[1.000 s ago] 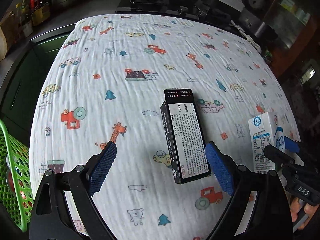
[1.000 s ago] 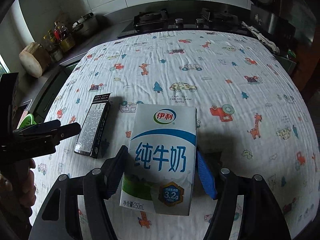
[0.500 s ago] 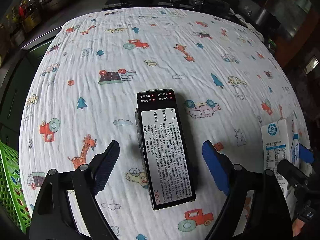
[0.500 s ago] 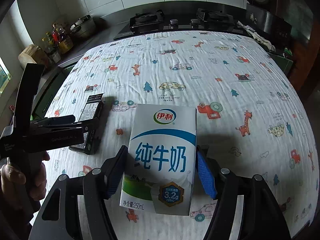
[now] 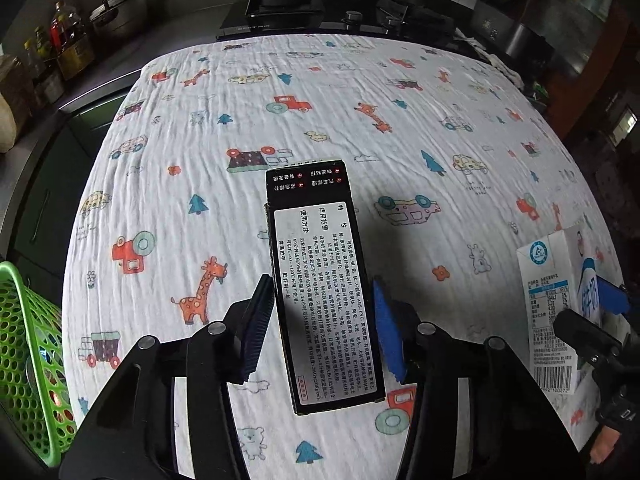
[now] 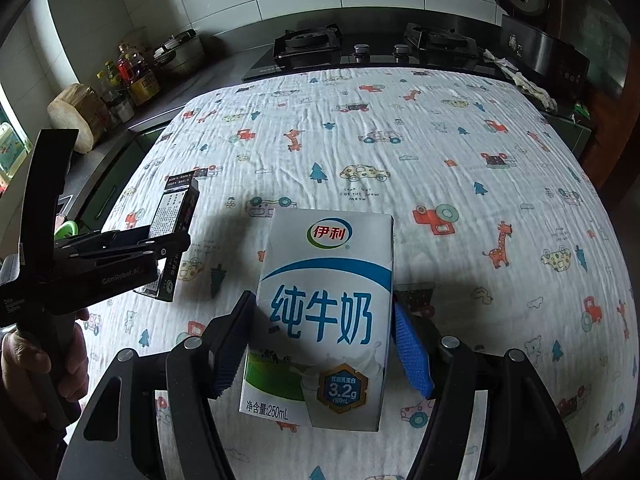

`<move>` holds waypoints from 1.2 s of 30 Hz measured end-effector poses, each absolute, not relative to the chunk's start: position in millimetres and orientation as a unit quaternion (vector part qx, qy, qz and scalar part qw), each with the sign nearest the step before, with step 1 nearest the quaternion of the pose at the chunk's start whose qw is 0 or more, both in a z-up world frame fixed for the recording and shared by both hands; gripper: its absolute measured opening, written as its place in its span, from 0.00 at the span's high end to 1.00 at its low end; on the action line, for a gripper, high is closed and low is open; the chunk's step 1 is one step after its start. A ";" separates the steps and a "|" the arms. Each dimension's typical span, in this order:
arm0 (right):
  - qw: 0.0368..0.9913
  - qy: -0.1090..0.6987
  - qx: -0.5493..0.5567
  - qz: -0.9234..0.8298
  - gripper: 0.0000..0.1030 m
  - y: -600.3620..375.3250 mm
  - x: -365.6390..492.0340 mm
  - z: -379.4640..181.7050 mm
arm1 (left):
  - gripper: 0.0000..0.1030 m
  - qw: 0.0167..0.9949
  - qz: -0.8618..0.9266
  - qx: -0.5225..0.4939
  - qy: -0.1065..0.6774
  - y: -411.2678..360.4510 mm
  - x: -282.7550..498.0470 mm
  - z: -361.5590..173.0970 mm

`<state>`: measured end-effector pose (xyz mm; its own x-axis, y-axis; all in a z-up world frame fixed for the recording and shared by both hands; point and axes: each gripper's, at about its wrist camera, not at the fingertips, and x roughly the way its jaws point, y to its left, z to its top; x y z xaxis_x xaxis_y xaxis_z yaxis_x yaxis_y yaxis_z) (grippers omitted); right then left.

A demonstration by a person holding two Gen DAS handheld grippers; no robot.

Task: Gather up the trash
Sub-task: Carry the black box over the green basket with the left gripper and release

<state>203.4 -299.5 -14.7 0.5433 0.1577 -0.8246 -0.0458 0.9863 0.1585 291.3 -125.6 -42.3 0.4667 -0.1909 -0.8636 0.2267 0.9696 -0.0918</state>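
**Gripping a box and a carton**

Clamping the black box (image 5: 324, 292), the left tool (image 5: 320, 328) seems to hold it off the tabletop (image 5: 240, 128). The right tool (image 6: 320, 344) pinches the milk carton (image 6: 324, 300). A green basket (image 5: 24, 360) stands far left.

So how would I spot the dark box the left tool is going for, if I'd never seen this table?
Find the table under the cartoon-print cloth. Near its front edge, between the fingers of the left gripper, is a long black box with a grey label of small print. Its only neighbour, the milk carton, is white and blue.
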 end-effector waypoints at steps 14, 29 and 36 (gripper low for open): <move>0.876 0.461 0.026 0.142 0.38 -202.6 202.1 4.4 | 0.53 0.896 -0.060 -0.020 0.439 3.4 229.2 4.6; 0.855 0.444 -0.015 0.265 0.38 -44.4 215.6 28.8 | 0.53 0.898 0.091 -0.095 0.421 202.2 189.4 14.0; 0.842 0.434 -0.025 0.320 0.38 27.8 216.4 37.5 | 0.53 0.878 0.130 -0.129 0.442 264.3 177.3 -16.5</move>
<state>216.4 27.8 37.5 0.4180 0.5168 -0.7471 -0.5601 0.7941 0.2358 177.3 264.3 -16.5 0.5759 0.1141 -0.8095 -0.3424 0.9328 -0.1121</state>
